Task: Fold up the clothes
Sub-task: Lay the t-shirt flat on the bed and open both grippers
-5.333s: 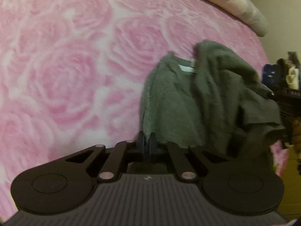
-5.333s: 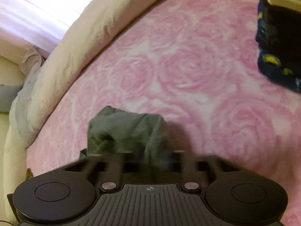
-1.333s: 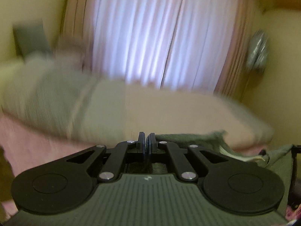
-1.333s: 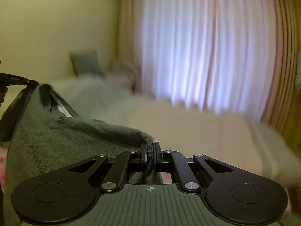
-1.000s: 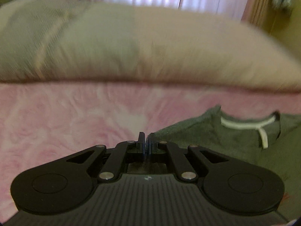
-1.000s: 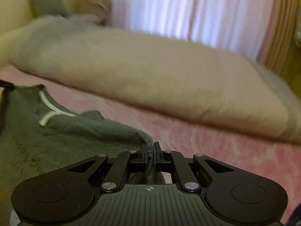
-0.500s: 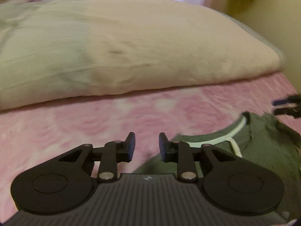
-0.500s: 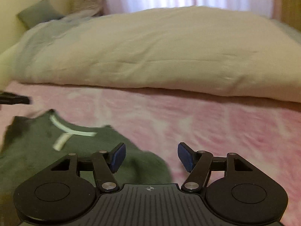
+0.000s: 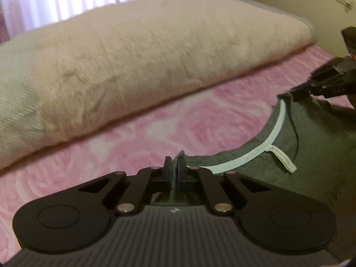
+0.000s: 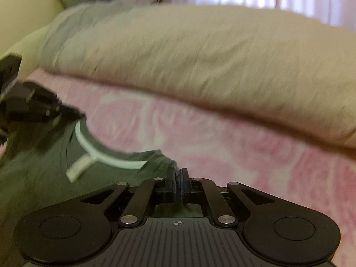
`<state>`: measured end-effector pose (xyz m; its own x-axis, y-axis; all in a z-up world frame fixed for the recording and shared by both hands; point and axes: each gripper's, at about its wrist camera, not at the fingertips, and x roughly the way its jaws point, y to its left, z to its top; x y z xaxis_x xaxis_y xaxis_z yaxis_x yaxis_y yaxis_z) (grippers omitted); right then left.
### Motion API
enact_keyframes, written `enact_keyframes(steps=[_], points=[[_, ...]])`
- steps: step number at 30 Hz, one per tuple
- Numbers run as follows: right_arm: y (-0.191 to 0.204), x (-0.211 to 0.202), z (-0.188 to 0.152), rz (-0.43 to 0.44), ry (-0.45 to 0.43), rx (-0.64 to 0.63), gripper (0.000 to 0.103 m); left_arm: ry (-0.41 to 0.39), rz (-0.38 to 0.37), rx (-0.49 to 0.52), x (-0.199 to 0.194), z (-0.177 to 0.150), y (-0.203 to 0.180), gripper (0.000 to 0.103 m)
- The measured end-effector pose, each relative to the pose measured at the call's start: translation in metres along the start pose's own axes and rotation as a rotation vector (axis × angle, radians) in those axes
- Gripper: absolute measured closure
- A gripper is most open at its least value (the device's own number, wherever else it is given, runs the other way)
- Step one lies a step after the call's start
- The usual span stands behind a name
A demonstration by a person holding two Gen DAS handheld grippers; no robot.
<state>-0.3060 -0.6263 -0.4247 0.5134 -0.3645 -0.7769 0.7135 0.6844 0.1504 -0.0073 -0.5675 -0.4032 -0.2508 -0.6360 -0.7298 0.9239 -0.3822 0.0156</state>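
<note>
Left tool [image 9: 174, 169] and right tool [image 10: 178, 179], each pinched on dark grey knit shirt's [image 9: 316, 146] shoulder; pink rose-patterned bed cover [image 9: 178, 124] ahead

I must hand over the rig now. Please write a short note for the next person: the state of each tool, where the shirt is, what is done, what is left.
Left tool: shut on the grey shirt at one shoulder edge by the collar.
Right tool: shut on the other shoulder edge.
The shirt lies collar-up on the pink rose blanket, before the cream duvet.
Done: both shoulders gripped.
Left: no fold shows yet; all folding.
</note>
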Motion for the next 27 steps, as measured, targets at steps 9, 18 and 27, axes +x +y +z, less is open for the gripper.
enact_keyframes(steps=[9,18,27], points=[[-0.007,-0.012,0.002,-0.16,-0.091,0.065,0.031,-0.042,0.198,-0.043,-0.01,0.0,-0.006,0.078],[-0.088,-0.18,-0.115,-0.163,-0.167,0.647,0.042,-0.064,0.175,-0.508,-0.134,-0.066,-0.003,0.085],[-0.026,-0.199,-0.159,-0.207,-0.129,0.314,0.042,0.006,0.159,-0.7,-0.214,-0.142,-0.067,0.085]])
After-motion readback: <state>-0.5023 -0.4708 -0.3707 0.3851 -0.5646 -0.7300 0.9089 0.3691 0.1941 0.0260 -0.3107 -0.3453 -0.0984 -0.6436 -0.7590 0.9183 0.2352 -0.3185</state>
